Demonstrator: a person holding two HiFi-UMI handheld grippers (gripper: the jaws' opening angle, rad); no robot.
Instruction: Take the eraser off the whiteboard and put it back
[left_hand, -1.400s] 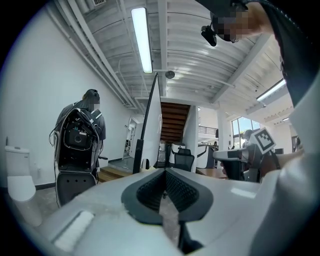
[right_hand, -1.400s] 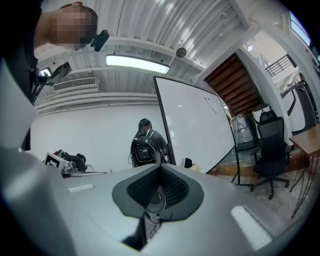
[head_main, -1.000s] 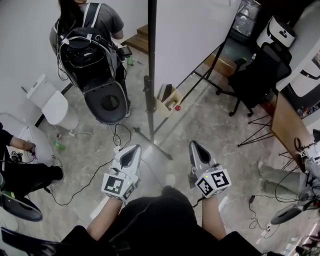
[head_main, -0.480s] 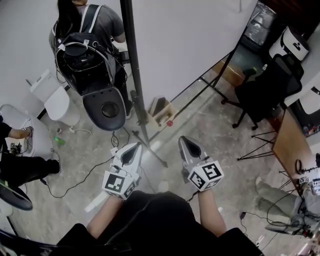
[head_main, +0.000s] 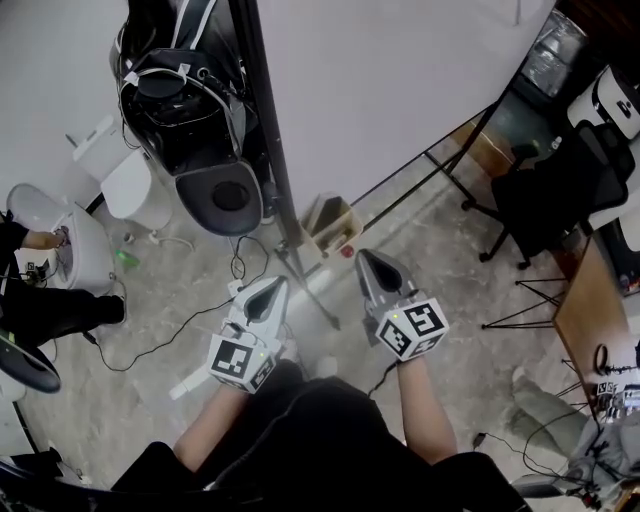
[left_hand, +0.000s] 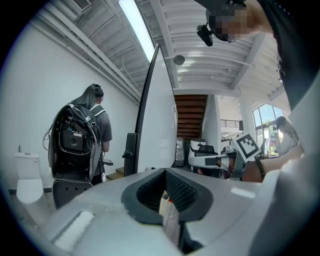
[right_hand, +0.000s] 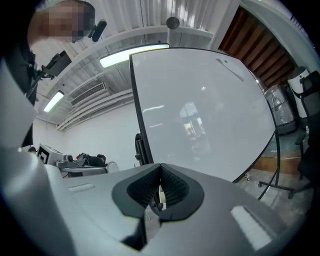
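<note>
The whiteboard (head_main: 400, 80) stands on a black-framed stand just ahead of me. It fills the right gripper view (right_hand: 200, 110) and shows nearly edge-on in the left gripper view (left_hand: 159, 125). I cannot make out an eraser on it. A small wooden box (head_main: 333, 222) holding markers sits at its foot. My left gripper (head_main: 272, 286) and right gripper (head_main: 362, 258) point level toward the stand, side by side. Both are shut, with nothing between the jaws. In its own view the left gripper (left_hand: 164, 171) has its pads together, and so does the right gripper (right_hand: 160, 166).
A person carrying a black backpack rig (head_main: 190, 100) stands left of the board's black post (head_main: 262, 130). Black office chairs (head_main: 560, 190) and a wooden desk (head_main: 600, 310) are at the right. Cables (head_main: 200, 330) trail over the floor, and white fixtures (head_main: 130, 190) stand at the left.
I have come closer to the whiteboard with both grippers. The board's post and wooden box now lie nearer the gripper tips. The person with the backpack has slid toward the top edge.
</note>
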